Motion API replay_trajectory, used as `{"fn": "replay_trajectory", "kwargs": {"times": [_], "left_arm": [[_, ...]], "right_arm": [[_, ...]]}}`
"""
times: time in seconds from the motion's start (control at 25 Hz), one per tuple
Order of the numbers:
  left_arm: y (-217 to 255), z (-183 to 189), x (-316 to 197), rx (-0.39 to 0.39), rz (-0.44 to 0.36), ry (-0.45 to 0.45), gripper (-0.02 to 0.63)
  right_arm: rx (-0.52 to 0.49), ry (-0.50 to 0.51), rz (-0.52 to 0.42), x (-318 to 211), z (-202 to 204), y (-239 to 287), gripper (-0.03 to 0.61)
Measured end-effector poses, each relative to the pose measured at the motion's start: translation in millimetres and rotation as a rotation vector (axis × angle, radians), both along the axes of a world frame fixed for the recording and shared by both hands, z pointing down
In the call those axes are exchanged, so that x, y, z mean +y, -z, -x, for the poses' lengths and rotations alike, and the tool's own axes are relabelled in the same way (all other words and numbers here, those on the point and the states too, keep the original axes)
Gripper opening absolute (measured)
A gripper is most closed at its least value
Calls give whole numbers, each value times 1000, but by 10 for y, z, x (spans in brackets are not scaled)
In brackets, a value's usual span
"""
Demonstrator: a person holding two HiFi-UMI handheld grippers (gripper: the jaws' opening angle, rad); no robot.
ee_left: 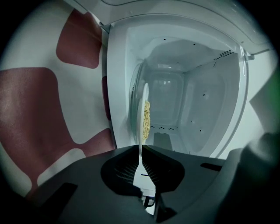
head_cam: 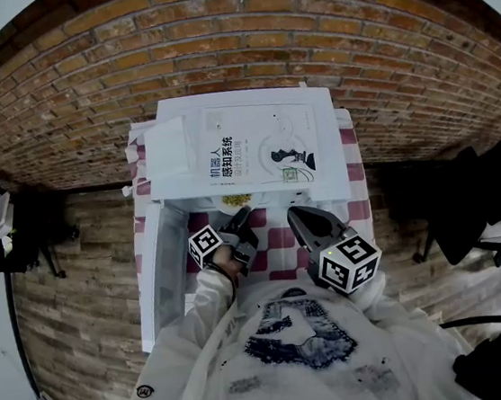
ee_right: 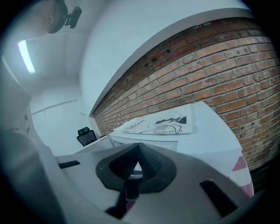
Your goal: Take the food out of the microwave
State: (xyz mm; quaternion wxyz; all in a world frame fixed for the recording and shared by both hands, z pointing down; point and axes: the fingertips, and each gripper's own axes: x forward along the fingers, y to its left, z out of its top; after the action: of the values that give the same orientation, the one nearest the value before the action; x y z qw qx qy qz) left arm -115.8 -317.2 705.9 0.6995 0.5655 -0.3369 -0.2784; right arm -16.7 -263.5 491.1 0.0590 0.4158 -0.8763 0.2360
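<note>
Left gripper view: my left gripper (ee_left: 141,148) is clamped on the near rim of the plate (ee_left: 143,103), pads pressing on both faces of the thin white edge. Plate runs straight ahead from the fingertips into the cavity, seen edge-on, in line with the slot between the jaws. Food (ee_left: 146,120), a yellow heap, sits on the plate past the grip, toward the middle. Plate is inside the microwave (ee_left: 210,109), close against the glass turntable (ee_left: 133,94); can't tell if it is lifted off it. Way out is straight back toward me, and I judge the plate has to stay flat or the heap slides.

Right gripper (ee_right: 139,146): jaws together, nothing between them. It's aimed over the microwave top, where a book (ee_right: 162,124) lies. Head view puts it just right of the left one, well off the plate. So the left is the nearer hand and already has the hold.

Door (head_cam: 156,279) stands swung open at my left, so the opening looks clear. Microwave sits on a red-and-white check cloth (head_cam: 278,236), with bare cloth in front that I'd guess could take the plate. Brick wall (head_cam: 239,33) is behind, wood-look floor (head_cam: 86,260) on both sides, and a dark chair (head_cam: 468,204) at right.
</note>
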Motion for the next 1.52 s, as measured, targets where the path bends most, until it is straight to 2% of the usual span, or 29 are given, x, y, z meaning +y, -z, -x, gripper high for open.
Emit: {"fn": "replay_trajectory", "kwargs": {"times": [0.28, 0.64, 1.52], "left_arm": [[12, 20, -37, -30, -15, -10, 25], [-8, 25, -81, -28, -8, -11, 25], [11, 21, 44, 53, -25, 31, 18]], "right_arm": [[-3, -3, 0, -1, -6, -4, 14], [-5, -9, 5, -11, -27, -20, 14], [-14, -12, 21, 79, -82, -29, 14]]}}
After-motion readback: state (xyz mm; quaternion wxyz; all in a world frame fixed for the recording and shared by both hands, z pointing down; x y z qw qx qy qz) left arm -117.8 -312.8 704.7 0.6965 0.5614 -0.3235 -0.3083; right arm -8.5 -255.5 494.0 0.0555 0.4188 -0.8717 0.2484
